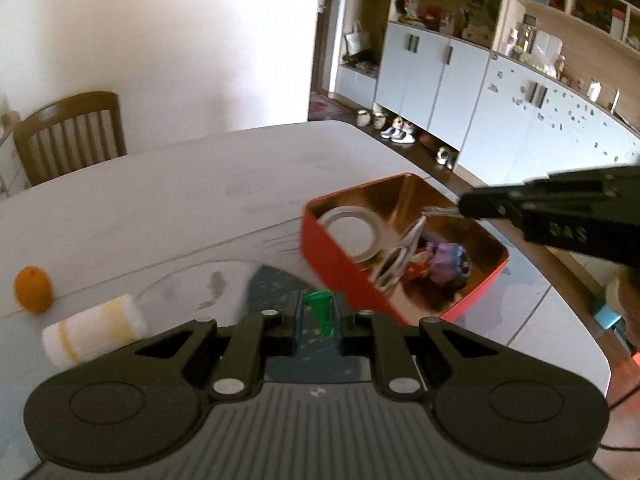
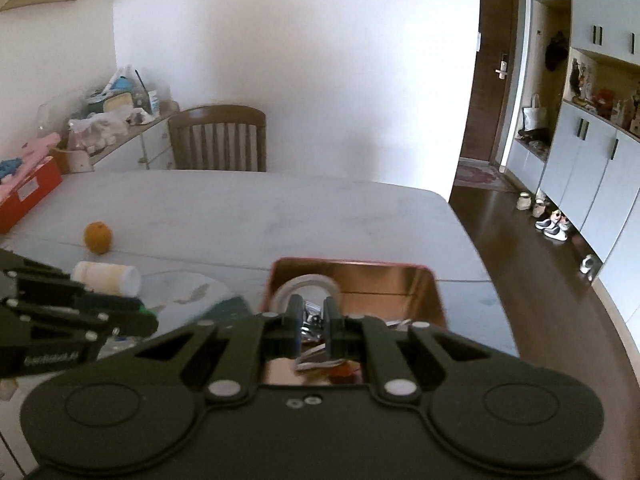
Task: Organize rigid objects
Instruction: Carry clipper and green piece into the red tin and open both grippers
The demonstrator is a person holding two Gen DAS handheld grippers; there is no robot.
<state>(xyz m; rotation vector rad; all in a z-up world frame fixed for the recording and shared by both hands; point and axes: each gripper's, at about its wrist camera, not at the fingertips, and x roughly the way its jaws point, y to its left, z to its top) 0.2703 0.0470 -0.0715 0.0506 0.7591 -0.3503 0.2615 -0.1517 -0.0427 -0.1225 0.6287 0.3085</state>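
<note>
Left gripper point(image 1: 317, 312) sits low over the table point(image 1: 160, 200), fingers closed in on a small green plastic piece point(image 1: 319, 311) that stands between the pads. Right gripper point(image 2: 312, 326) hangs over the open red tin point(image 2: 352, 276), jaws narrowed around a shiny metal item point(image 2: 316, 356); the item is blurred, looks like a clip or small tool, and contact with the pads seems likely but can't be confirmed. In the left view the right gripper point(image 1: 466, 205) comes in from the right edge with its tips over the tin's point(image 1: 404, 248) far corner, something silvery at the tip. The tin sits near the table's right edge, just right of the left gripper. Inside it: a roll of tape point(image 1: 352, 236) lying against the left wall, a second ring-shaped piece point(image 1: 394, 268) tilted beside it, and a purple and orange jumble point(image 1: 444, 264) toward the near side. Under the left gripper lies a dark speckled mat point(image 1: 272, 288). To the left, a white and yellow cylinder point(image 1: 94, 326) lies on its side, with an orange point(image 1: 34, 289) just beyond it, apart. A wooden chair point(image 2: 218, 138) stands at the far side of the table and a red box point(image 2: 28, 196) sits at the table's far left edge.
</note>
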